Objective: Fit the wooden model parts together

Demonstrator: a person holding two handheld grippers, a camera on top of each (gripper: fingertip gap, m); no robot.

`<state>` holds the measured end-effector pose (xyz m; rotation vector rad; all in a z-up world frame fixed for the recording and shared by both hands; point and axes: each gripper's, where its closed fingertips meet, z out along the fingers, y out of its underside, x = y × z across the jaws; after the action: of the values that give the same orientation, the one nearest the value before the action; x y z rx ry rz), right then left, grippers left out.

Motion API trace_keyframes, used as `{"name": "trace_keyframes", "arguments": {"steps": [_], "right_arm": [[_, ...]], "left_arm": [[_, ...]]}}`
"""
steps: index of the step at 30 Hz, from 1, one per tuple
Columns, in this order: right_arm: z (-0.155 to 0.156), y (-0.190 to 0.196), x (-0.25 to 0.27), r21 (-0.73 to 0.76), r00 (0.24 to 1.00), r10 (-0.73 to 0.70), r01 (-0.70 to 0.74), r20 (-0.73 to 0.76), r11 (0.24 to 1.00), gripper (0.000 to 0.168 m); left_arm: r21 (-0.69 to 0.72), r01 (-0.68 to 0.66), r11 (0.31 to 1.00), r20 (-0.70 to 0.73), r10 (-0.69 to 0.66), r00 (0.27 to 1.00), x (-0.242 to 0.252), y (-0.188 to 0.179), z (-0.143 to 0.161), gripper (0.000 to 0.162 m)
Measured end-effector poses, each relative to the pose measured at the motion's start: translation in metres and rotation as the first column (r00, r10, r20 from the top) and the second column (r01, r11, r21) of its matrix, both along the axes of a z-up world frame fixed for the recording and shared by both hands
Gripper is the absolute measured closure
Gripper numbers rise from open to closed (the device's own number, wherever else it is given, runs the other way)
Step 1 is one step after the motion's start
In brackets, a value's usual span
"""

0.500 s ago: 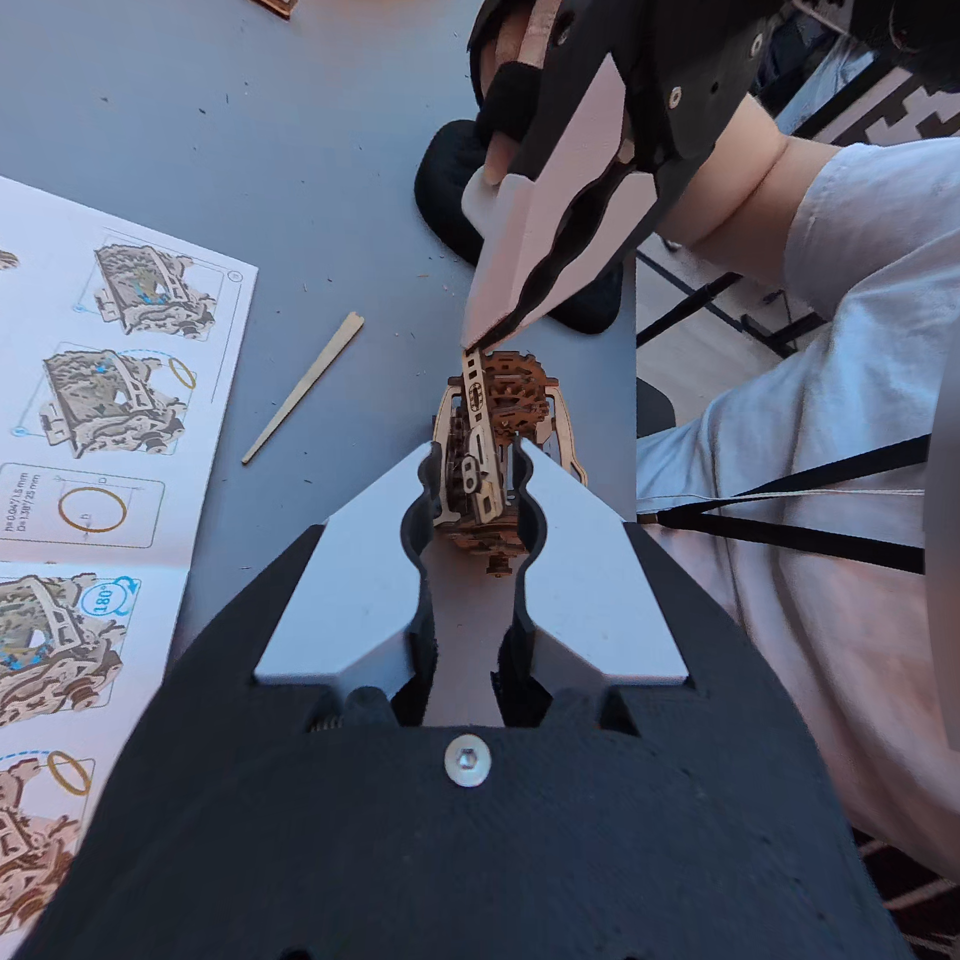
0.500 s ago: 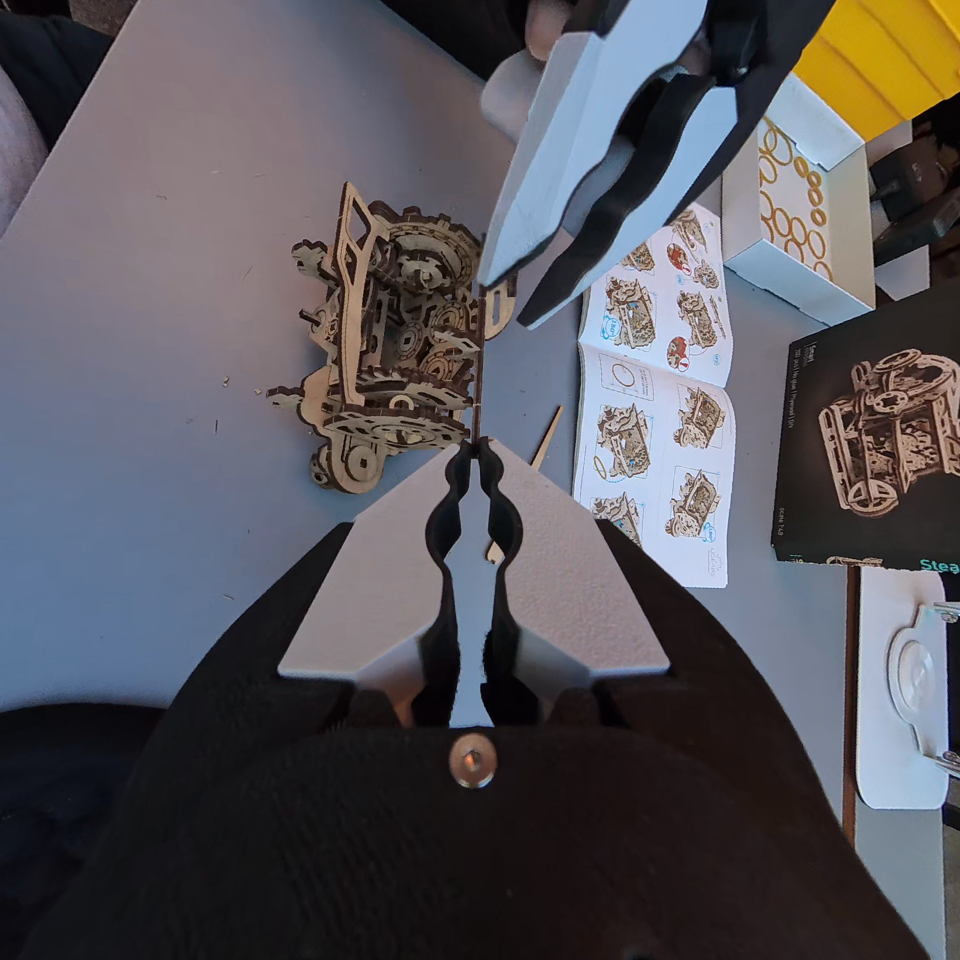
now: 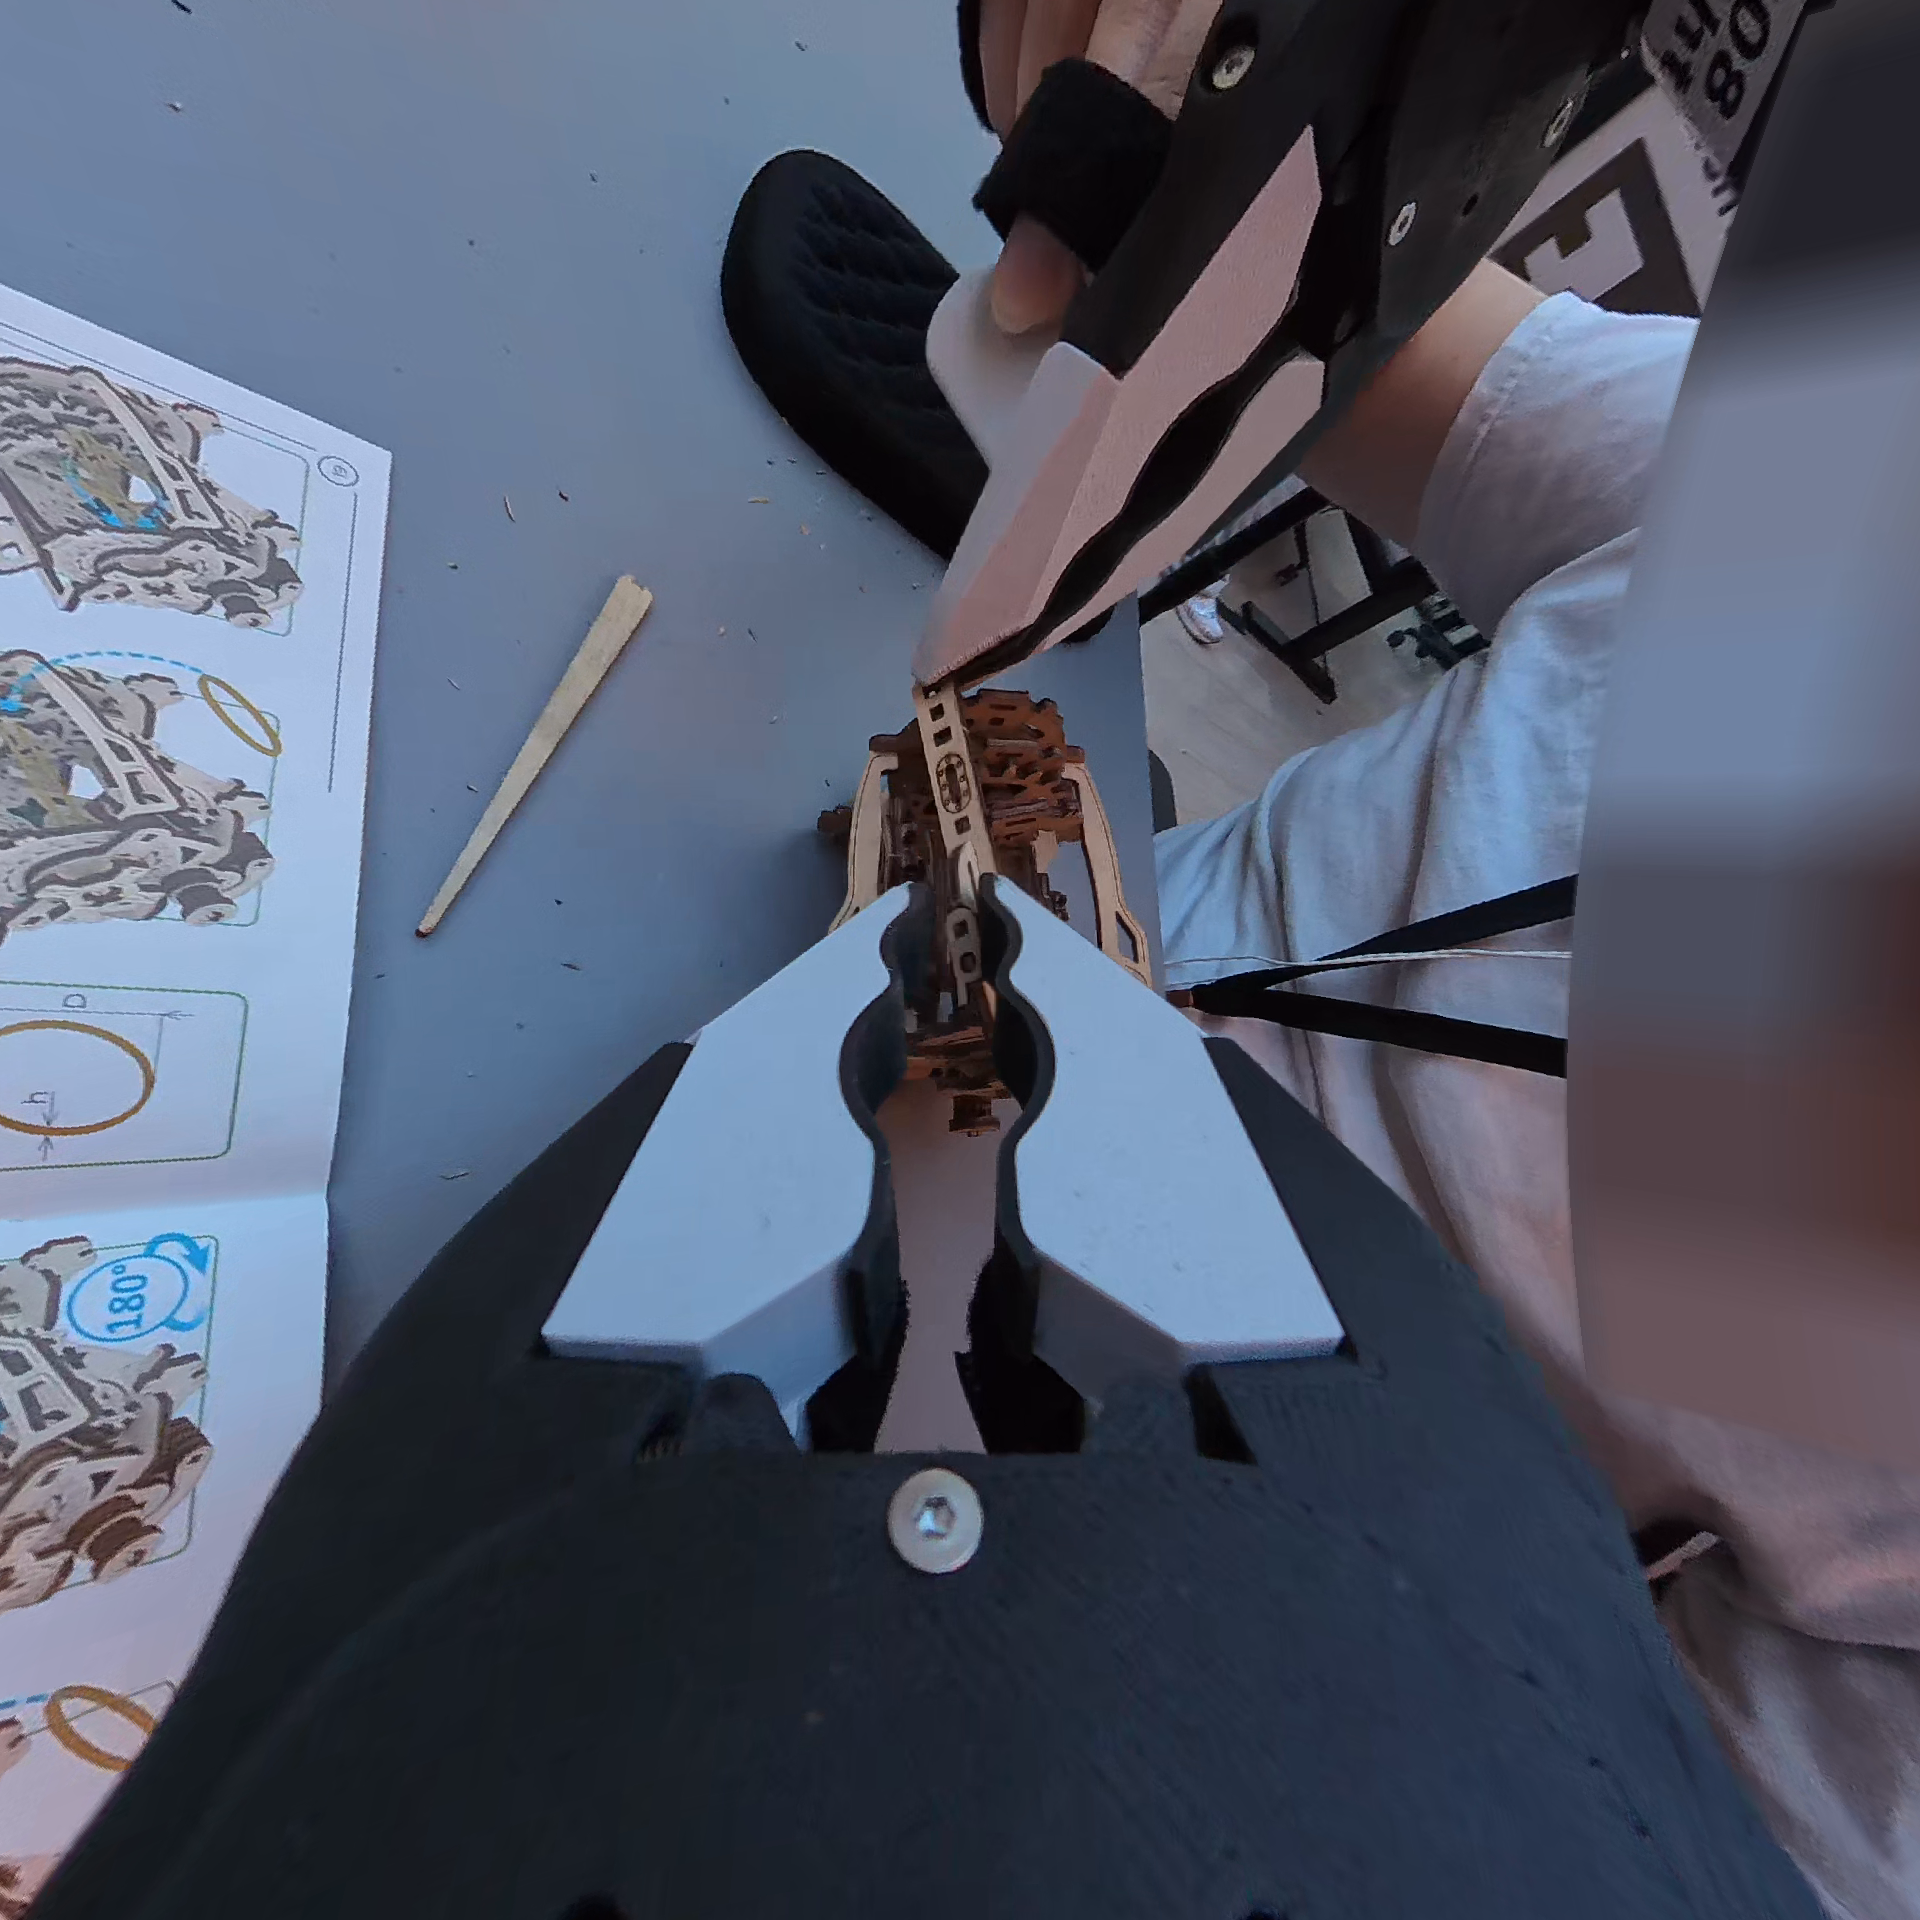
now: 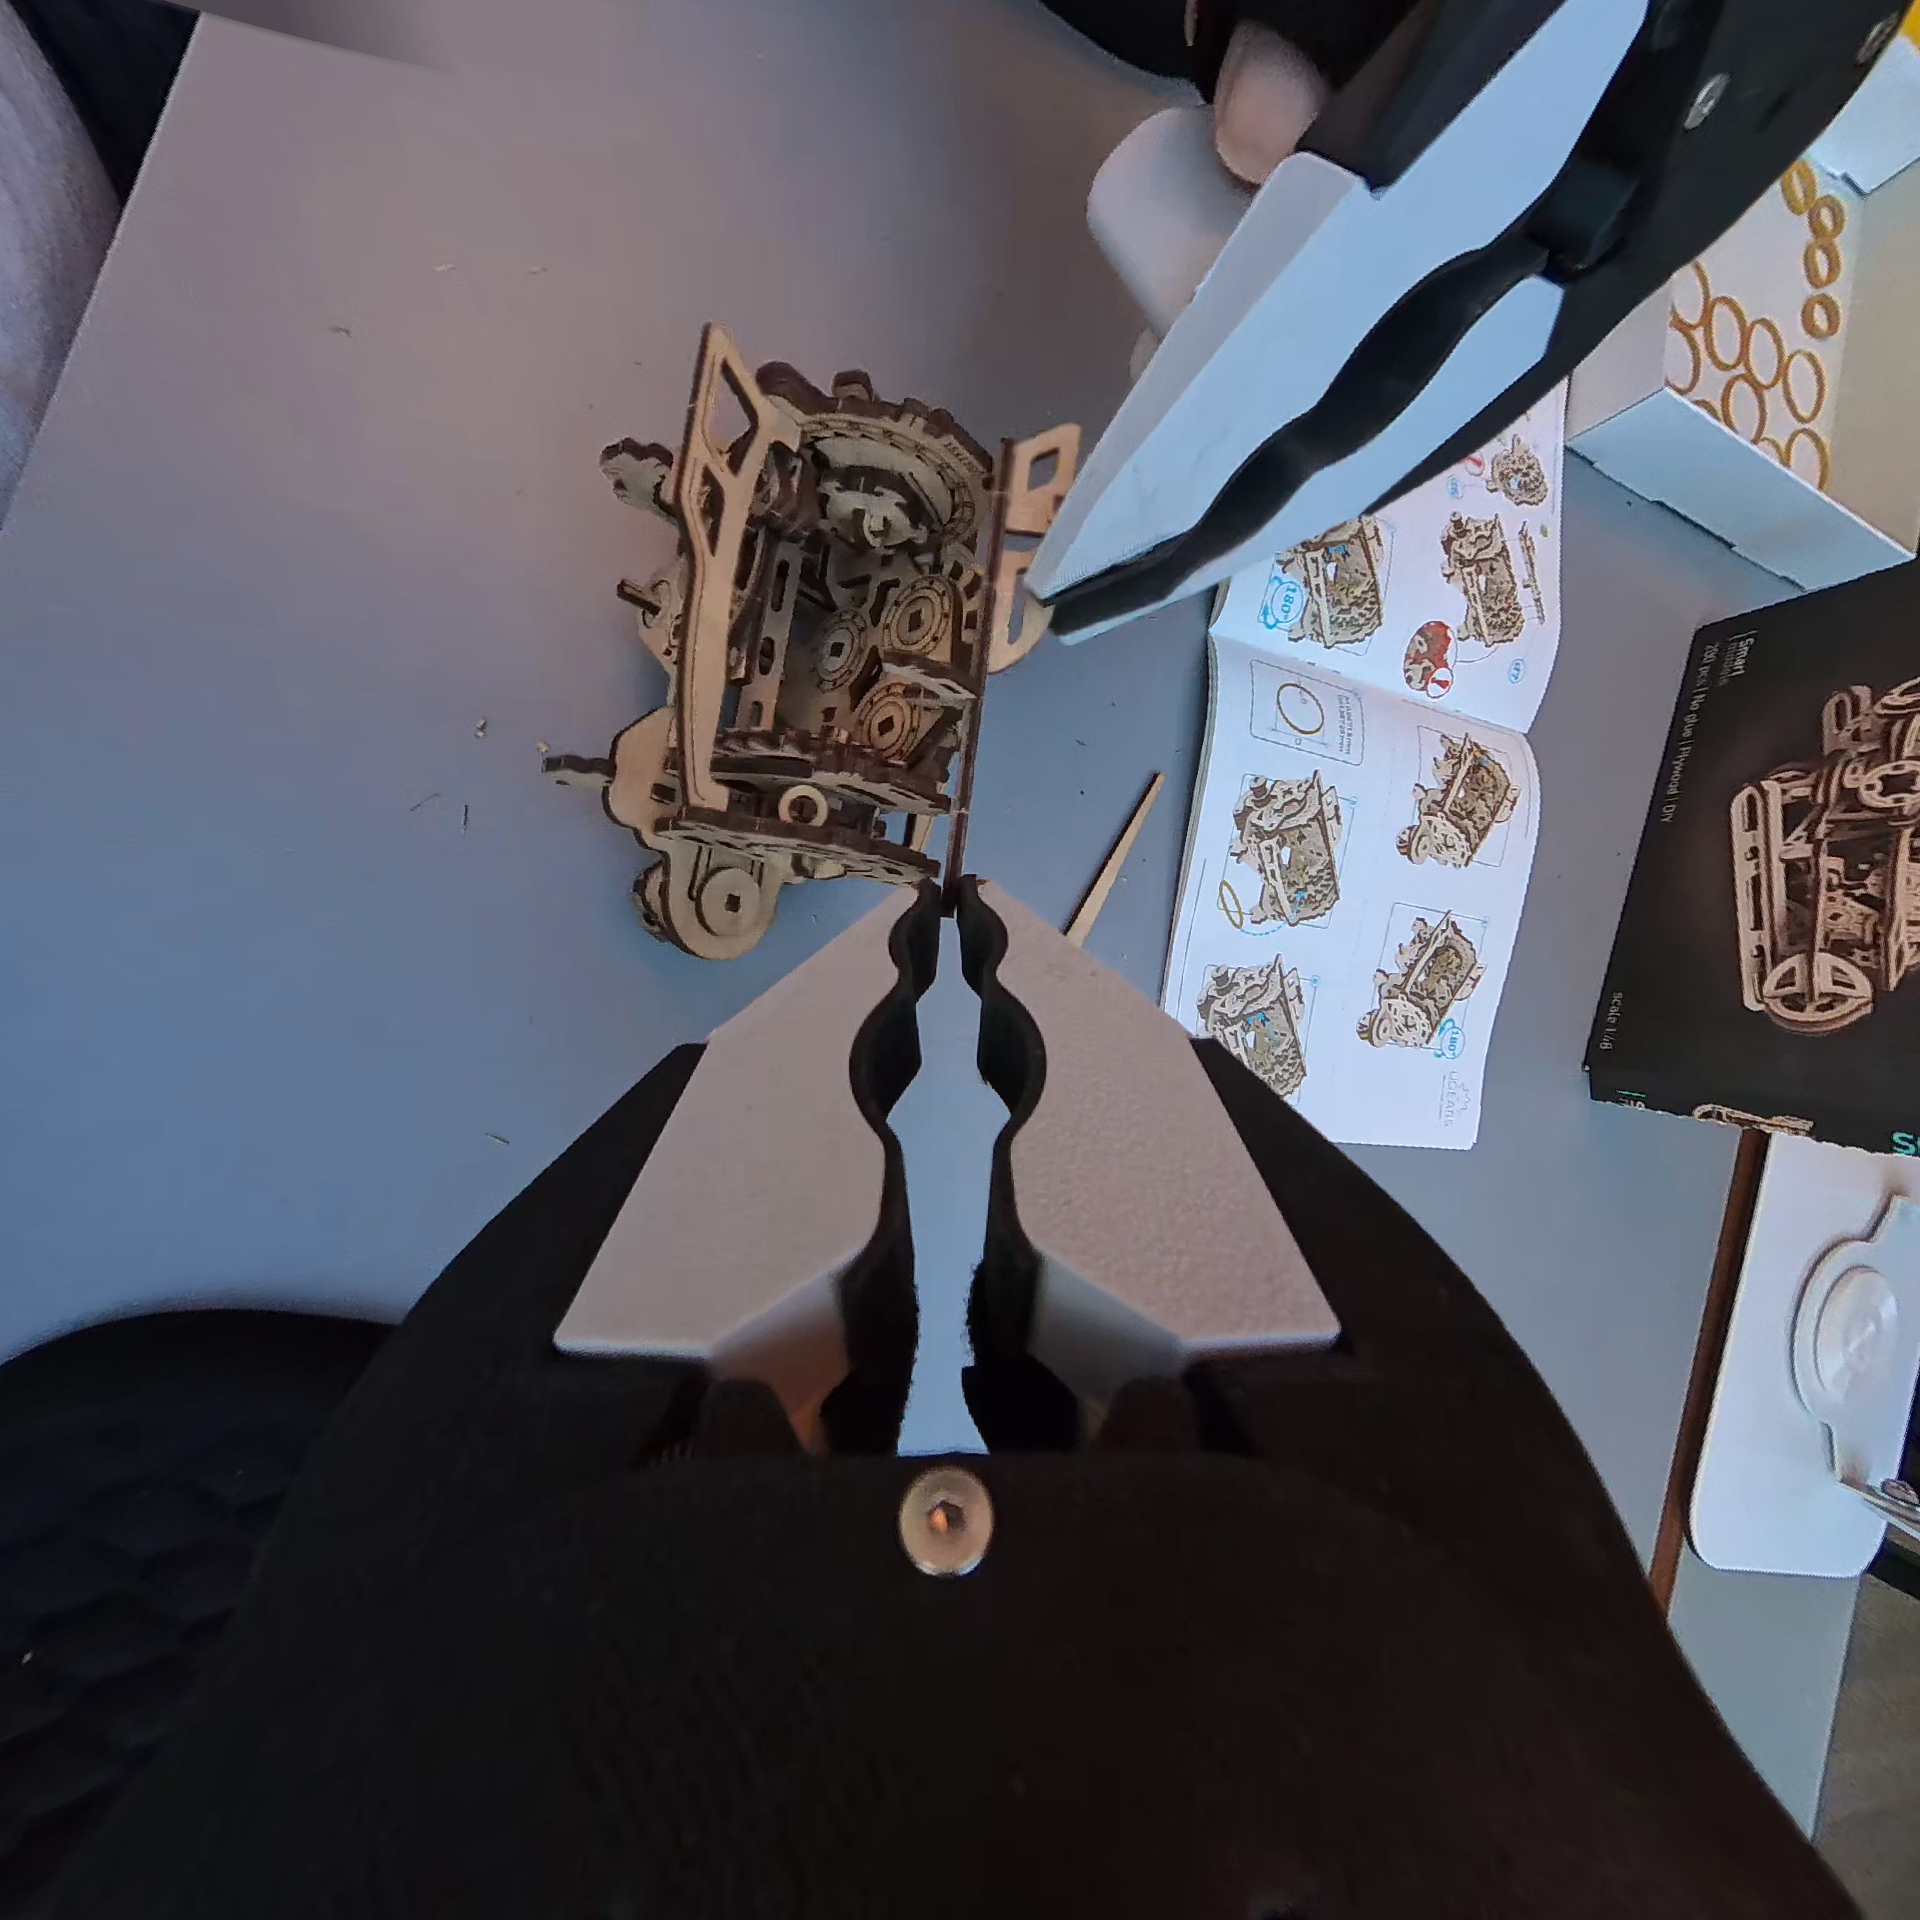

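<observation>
Two grippers pinched one thin side panel (image 4: 982, 665) edge-on: right gripper (image 4: 943, 896) at its near end, left gripper (image 3: 951, 899) opposite. Wooden model (image 4: 800, 665) sat mid-bench (image 4: 312, 623), w/ the panel against it. Light, brittle ply; prob. safest gripped by edges.

The table (image 4: 260, 935) is a plain grey-blue top, flecked with small wood crumbs. A partly built wooden model (image 4: 810, 665) stands on it near the middle. Just to one side lies a thin tapered wooden stick (image 3: 535, 753), and beyond that an open instruction booklet (image 4: 1371, 831) spread flat. A black box (image 4: 1766, 852) picturing the finished model rests past the booklet, with a small white box (image 4: 1766, 416) printed with gold rings near it. A black mesh-textured pad (image 3: 842, 343) sits at the table's edge.
</observation>
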<state>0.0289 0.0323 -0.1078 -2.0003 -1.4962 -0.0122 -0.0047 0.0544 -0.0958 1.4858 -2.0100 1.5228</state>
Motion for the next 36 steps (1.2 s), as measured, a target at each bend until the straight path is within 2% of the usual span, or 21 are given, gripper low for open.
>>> {"name": "trace_keyframes", "arguments": {"steps": [2,4,8,10,12,16,25,36], "right_arm": [[0.0,0.0,-0.001,-0.014,1.0,-0.002,0.002,0.0,1.0,0.166],[-0.001,0.0,0.0,-0.019,1.0,-0.004,0.004,0.014,1.0,0.165],[-0.002,0.0,-0.001,-0.031,1.0,-0.004,0.004,0.029,1.0,0.166],[-0.002,0.0,-0.001,-0.031,0.999,-0.001,0.002,0.033,1.0,0.166],[-0.001,0.0,-0.001,-0.035,0.999,-0.005,0.006,0.04,0.999,0.166],[0.0,-0.002,-0.001,-0.03,0.998,-0.006,0.008,0.054,1.0,0.166],[0.001,-0.002,-0.004,-0.008,0.993,0.003,-0.003,0.116,1.0,0.166],[0.003,0.0,-0.003,0.021,0.995,-0.016,0.014,0.101,1.0,0.166]], "left_arm": [[-0.048,0.014,0.999,-0.02,-0.015,1.0,0.0,0.0,0.002,0.147],[-0.058,0.04,0.998,-0.042,-0.042,0.998,-0.003,-0.001,-0.001,0.154],[-0.054,0.067,0.996,-0.071,-0.071,0.995,-0.003,-0.001,-0.002,0.152],[-0.071,0.09,0.993,-0.086,-0.096,0.992,-0.005,-0.003,0.0,0.157],[-0.063,0.088,0.994,-0.099,-0.094,0.991,-0.003,0.0,-0.001,0.152],[-0.036,0.09,0.995,-0.078,-0.092,0.993,-0.003,0.007,-0.003,0.145],[-0.106,0.126,0.986,-0.055,-0.133,0.99,-0.012,0.003,0.004,0.144],[-0.126,0.117,0.985,-0.007,-0.119,0.993,-0.024,0.005,0.009,0.143]]}}
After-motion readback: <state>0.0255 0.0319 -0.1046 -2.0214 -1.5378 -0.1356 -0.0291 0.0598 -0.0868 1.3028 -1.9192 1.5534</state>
